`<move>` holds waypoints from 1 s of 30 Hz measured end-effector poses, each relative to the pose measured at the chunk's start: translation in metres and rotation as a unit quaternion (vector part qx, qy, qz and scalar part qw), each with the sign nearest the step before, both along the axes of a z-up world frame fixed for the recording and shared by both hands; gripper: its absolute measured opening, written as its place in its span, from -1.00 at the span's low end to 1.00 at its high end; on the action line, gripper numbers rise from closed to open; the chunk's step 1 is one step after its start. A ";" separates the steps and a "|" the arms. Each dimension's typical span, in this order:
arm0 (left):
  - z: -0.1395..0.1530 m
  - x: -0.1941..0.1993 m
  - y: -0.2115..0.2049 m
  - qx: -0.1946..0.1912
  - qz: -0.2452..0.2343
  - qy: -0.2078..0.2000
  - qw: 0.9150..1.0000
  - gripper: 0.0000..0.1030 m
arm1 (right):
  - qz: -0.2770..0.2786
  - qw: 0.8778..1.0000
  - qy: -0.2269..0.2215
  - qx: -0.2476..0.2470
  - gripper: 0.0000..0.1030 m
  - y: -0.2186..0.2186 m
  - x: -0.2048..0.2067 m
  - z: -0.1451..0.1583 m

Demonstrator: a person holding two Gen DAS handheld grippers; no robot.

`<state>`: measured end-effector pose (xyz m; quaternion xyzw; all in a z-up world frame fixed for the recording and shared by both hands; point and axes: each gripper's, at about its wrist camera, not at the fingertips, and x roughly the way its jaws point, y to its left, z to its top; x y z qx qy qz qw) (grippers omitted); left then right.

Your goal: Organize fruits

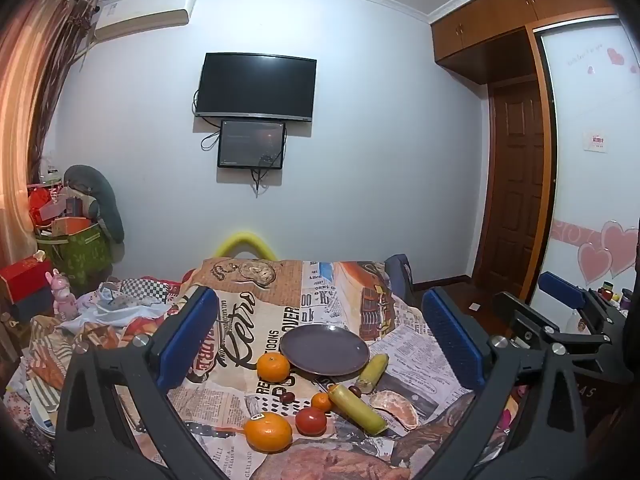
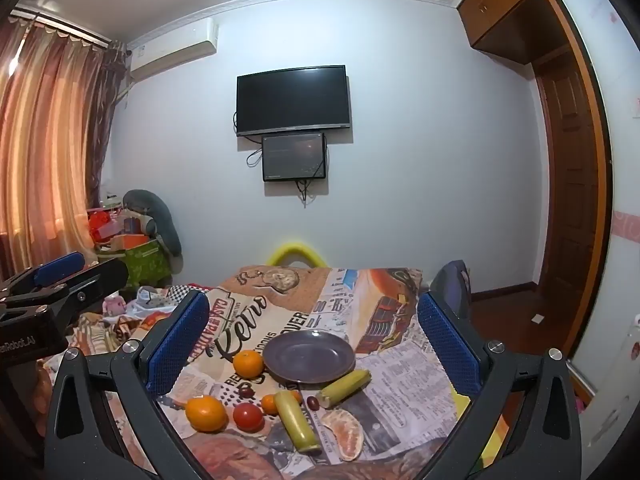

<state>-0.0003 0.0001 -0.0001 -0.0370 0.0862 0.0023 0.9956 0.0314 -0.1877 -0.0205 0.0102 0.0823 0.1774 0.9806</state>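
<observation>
A dark round plate (image 1: 324,349) (image 2: 309,356) lies empty on the printed cloth. Around its near side lie a mandarin (image 1: 273,367) (image 2: 248,363), a large orange (image 1: 268,431) (image 2: 205,413), a red tomato (image 1: 311,421) (image 2: 248,417), a small orange (image 1: 321,402) (image 2: 269,404), two yellow-green corn pieces (image 1: 356,409) (image 1: 373,368) (image 2: 298,420) (image 2: 345,387), a peeled orange half (image 1: 395,409) (image 2: 347,438) and dark red dates (image 1: 286,397) (image 2: 313,402). My left gripper (image 1: 320,340) and right gripper (image 2: 314,340) are both open and empty, held above and short of the fruit.
The cloth-covered table (image 1: 240,312) has clutter of fabrics and a pink toy (image 1: 64,300) to its left. A dark chair (image 2: 452,284) stands at the far right edge. The right gripper shows in the left wrist view (image 1: 560,320).
</observation>
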 end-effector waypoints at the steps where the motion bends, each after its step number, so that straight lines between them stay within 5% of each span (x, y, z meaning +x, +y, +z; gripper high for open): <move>1: 0.000 0.000 0.000 0.000 0.000 0.000 1.000 1.00 | 0.000 1.000 0.002 0.000 1.00 0.000 0.000 0.000; 30: -0.002 0.003 -0.002 0.005 -0.008 0.009 1.000 1.00 | 0.000 1.000 0.003 0.009 1.00 -0.001 -0.001 0.001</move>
